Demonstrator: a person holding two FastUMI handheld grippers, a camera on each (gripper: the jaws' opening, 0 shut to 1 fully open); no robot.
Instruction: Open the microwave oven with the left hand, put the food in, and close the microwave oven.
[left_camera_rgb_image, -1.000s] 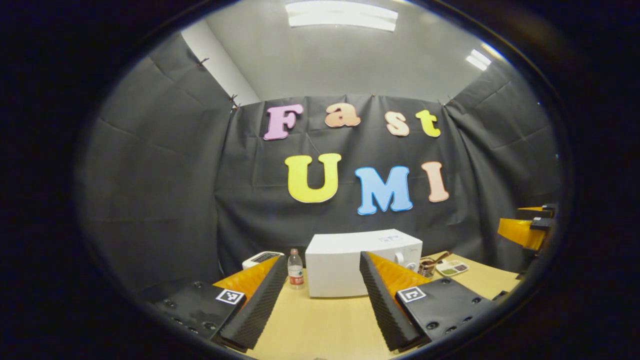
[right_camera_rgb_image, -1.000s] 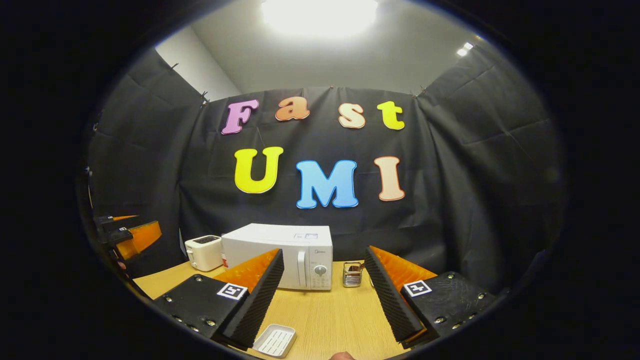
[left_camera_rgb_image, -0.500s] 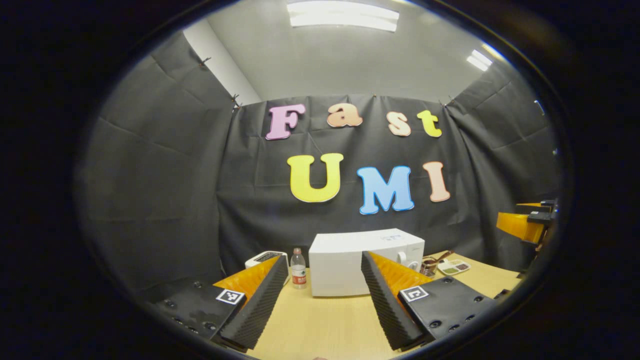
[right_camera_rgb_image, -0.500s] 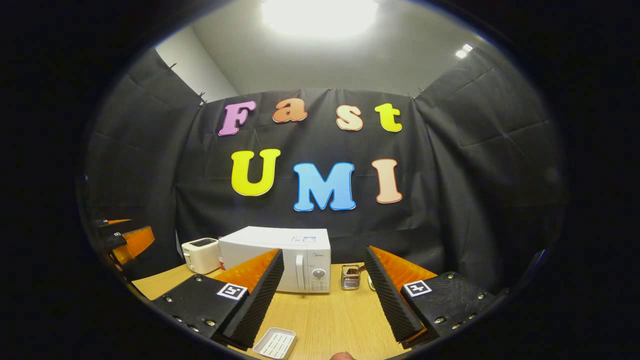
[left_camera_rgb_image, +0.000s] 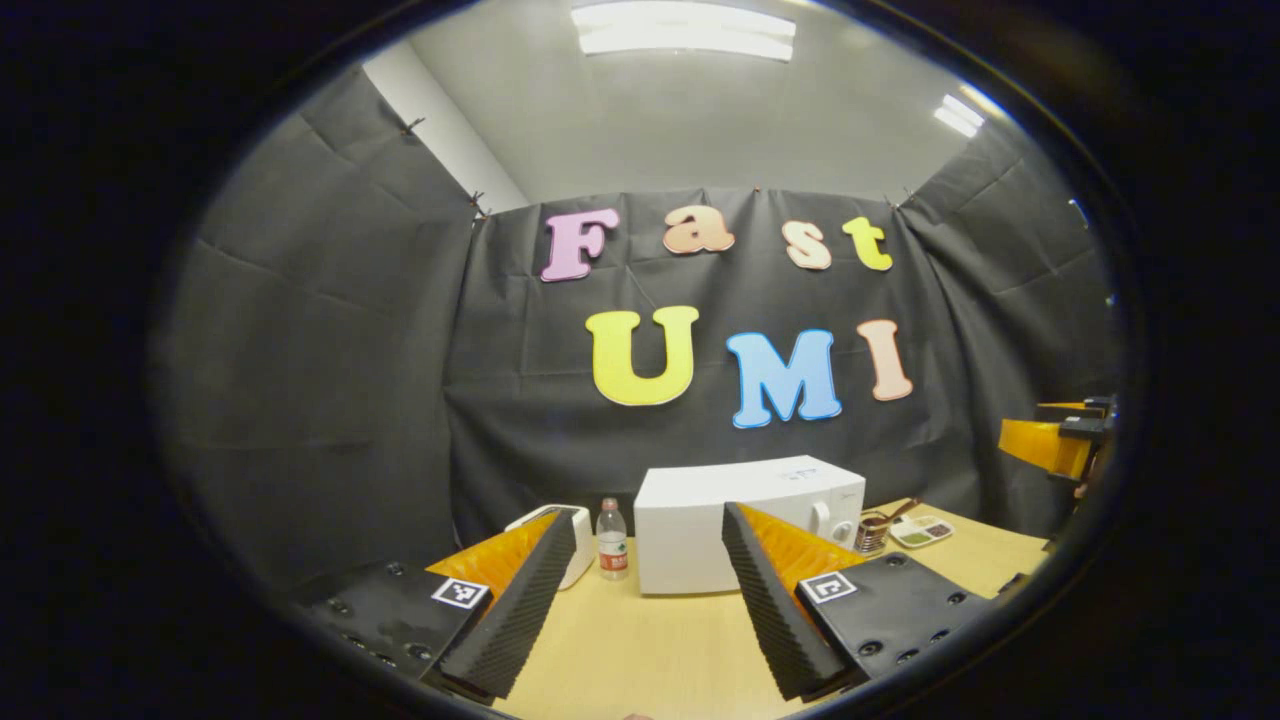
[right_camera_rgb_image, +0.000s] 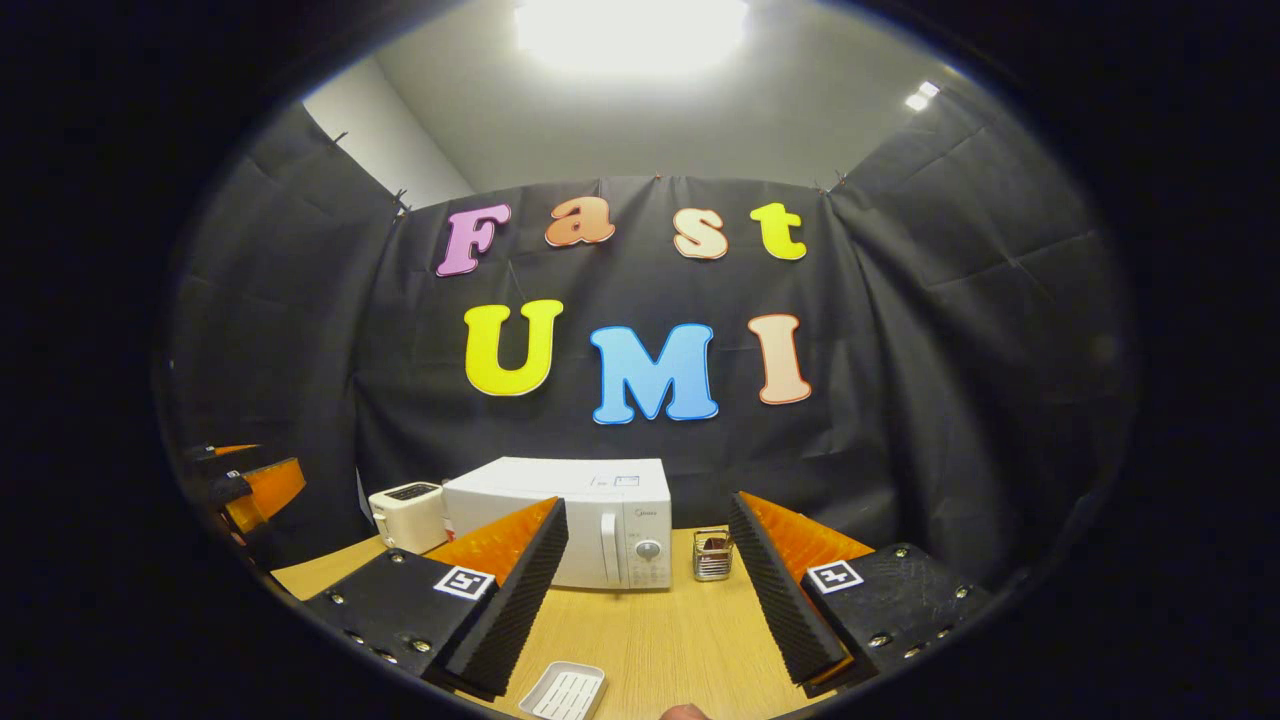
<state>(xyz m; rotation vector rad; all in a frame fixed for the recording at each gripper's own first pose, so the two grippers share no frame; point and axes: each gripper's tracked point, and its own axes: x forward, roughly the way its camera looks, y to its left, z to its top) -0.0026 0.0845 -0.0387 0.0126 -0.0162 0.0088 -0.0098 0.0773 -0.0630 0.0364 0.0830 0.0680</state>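
White microwave (left_camera_rgb_image: 745, 525), door closed, sits centre frame on the wooden table (left_camera_rgb_image: 650, 650) — left gripper (left_camera_rgb_image: 645, 590) and right gripper (right_camera_rgb_image: 650, 585) both spread wide, grasping nothing.

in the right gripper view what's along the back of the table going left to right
Cream toaster with dark slots → white box-shaped microwave oven → small wire-mesh metal holder.

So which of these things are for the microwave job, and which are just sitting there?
For the job:
microwave oven, door shut
its door handle
left gripper, open
right gripper, open
divided dish of food

Just lying about:
toaster
water bottle
wire basket
white ridged tray
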